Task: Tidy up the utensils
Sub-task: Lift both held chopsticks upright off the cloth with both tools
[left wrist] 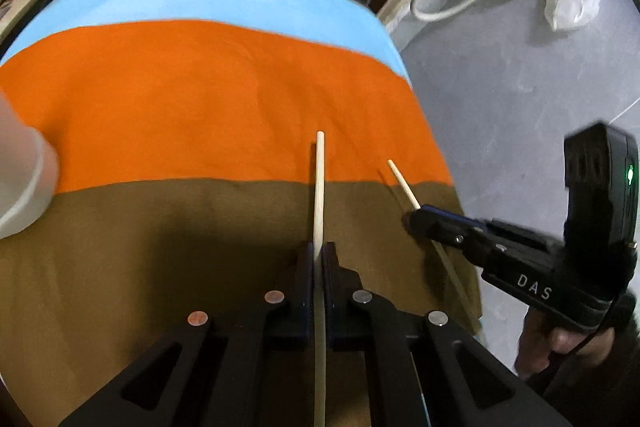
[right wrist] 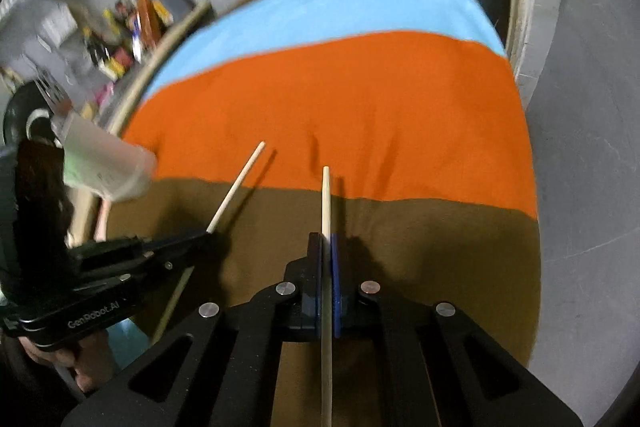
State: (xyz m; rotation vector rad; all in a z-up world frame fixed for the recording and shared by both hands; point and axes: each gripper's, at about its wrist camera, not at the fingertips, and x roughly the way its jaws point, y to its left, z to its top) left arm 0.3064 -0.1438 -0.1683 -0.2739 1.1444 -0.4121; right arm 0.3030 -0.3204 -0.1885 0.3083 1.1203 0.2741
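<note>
Slim round wooden chopsticks [left wrist: 319,187], striped felt cloth [left wrist: 200,99]

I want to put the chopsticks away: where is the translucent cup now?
In the left wrist view the translucent cup stands at the far left edge, where orange meets brown on the cloth.

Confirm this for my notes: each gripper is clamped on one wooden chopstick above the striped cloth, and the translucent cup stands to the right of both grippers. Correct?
Not quite: the translucent cup is to the left of both grippers, as both wrist views show. The rest holds: the left gripper and the right gripper each clamp one wooden chopstick above the striped cloth.
</note>
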